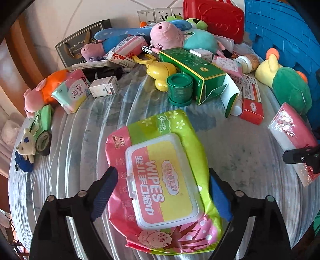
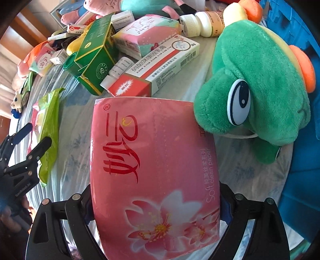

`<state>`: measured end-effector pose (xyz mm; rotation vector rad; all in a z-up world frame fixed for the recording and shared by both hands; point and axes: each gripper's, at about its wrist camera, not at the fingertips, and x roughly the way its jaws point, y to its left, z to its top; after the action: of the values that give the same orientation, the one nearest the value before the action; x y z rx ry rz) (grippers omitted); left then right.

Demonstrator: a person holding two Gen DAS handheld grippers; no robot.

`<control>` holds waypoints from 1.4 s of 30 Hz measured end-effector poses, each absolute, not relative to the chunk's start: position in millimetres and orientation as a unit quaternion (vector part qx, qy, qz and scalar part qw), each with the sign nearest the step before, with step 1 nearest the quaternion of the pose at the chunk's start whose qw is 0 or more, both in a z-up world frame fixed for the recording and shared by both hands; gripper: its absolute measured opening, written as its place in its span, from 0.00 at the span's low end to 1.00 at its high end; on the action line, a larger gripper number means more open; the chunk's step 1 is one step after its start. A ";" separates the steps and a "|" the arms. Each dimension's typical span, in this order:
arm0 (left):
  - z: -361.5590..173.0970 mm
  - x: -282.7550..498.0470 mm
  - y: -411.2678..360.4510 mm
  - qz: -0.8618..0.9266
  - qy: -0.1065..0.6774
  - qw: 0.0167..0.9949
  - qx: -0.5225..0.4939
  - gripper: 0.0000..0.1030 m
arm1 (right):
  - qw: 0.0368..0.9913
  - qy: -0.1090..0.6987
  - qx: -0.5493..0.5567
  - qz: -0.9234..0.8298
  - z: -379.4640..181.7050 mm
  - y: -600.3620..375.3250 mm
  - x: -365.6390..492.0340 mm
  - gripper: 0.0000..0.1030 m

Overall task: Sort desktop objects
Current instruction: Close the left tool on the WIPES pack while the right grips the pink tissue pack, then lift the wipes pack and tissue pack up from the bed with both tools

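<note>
My left gripper [image 1: 160,192] straddles a pink and green wipes pack [image 1: 160,180] lying on the table; its blue pads [image 1: 104,192] touch the pack's two sides. The same pack [image 2: 48,128] and left gripper [image 2: 30,136] show at the left of the right wrist view. My right gripper [image 2: 155,204] is shut on a pink tissue pack [image 2: 154,176], which fills the space between its fingers. That tissue pack [image 1: 294,136] also shows at the right edge of the left wrist view, with a black finger [image 1: 300,158] on it.
A green frog plush [image 2: 260,86] lies right of the tissue pack. Behind are a green carton [image 1: 192,68], a green jar [image 1: 180,88], a red-white medicine box [image 2: 156,68], pig plushes [image 1: 166,36], a yellow toy [image 1: 158,74], a blue crate [image 1: 284,36] and a red case [image 1: 216,18].
</note>
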<state>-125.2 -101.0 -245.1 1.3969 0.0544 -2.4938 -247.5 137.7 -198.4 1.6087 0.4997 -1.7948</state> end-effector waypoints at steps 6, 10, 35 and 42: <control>-258.9 -120.0 -112.0 -0.856 0.051 0.158 0.490 1.00 | 0.337 0.192 0.616 -0.685 -194.0 144.6 -249.1 0.90; -265.3 -122.3 -103.4 -0.853 0.025 0.157 0.498 1.00 | 0.338 0.196 0.616 -0.684 -199.7 138.7 -245.4 0.90; -204.3 -107.9 -90.1 -0.879 -0.034 0.126 0.459 0.60 | 0.356 0.168 0.568 -0.723 -153.3 114.5 -225.7 0.88; -150.9 -111.8 -86.9 -0.904 -0.056 0.114 0.408 0.60 | 0.372 0.127 0.525 -0.755 -113.7 75.4 -213.5 0.88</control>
<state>-111.8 -86.9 -150.9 1.1973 -0.1649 -2.6503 -213.5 75.4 -113.7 1.3469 0.3243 -1.9339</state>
